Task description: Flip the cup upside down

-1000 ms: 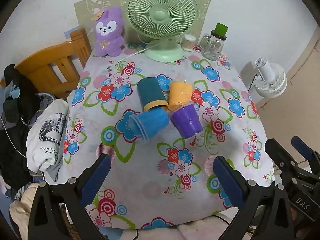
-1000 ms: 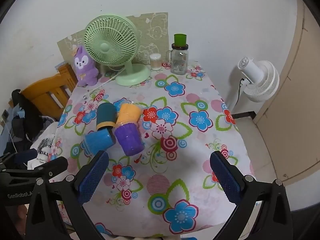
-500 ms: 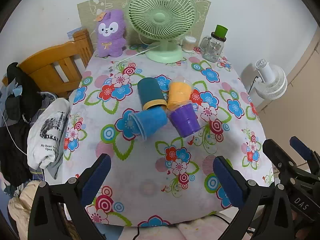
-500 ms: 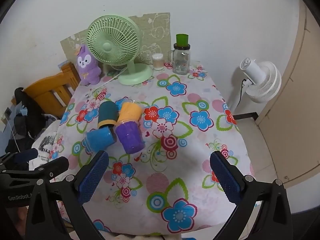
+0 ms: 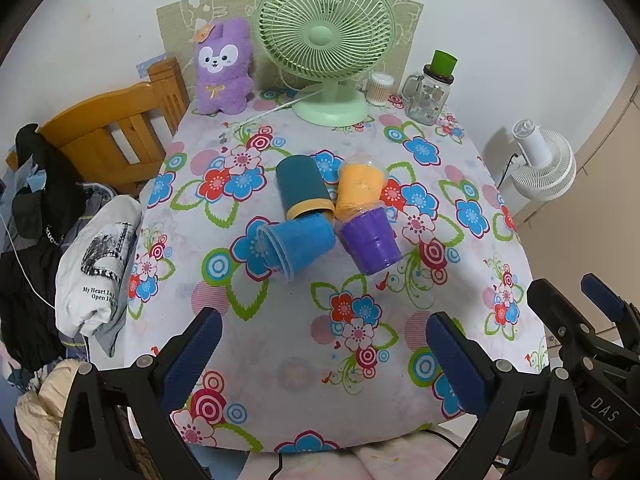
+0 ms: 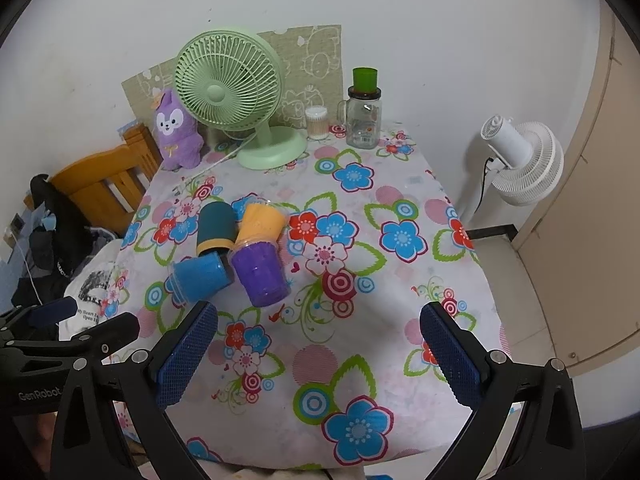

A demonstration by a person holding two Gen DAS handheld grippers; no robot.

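Note:
Several cups lie on their sides in a cluster on the flowered tablecloth (image 5: 280, 344): a dark teal cup with a yellow rim (image 5: 303, 188) (image 6: 216, 226), an orange cup (image 5: 360, 188) (image 6: 262, 222), a blue cup (image 5: 296, 246) (image 6: 198, 278) and a purple cup (image 5: 372, 242) (image 6: 260, 274). My left gripper (image 5: 320, 356) is open and empty, above the table's near edge, short of the cups. My right gripper (image 6: 318, 356) is open and empty, near the front of the table, to the right of the left gripper (image 6: 60, 320).
A green desk fan (image 5: 326, 44), a purple plush toy (image 5: 224, 68), a glass jar with a green lid (image 5: 430, 92) and a small cotton swab jar (image 5: 378, 88) stand at the back. A wooden chair (image 5: 116, 136) with clothes is left. A white floor fan (image 6: 520, 160) stands right.
Both grippers have drawn back and risen a little, so the cups and table look slightly farther away. The cups have not moved. Both grippers stay open.

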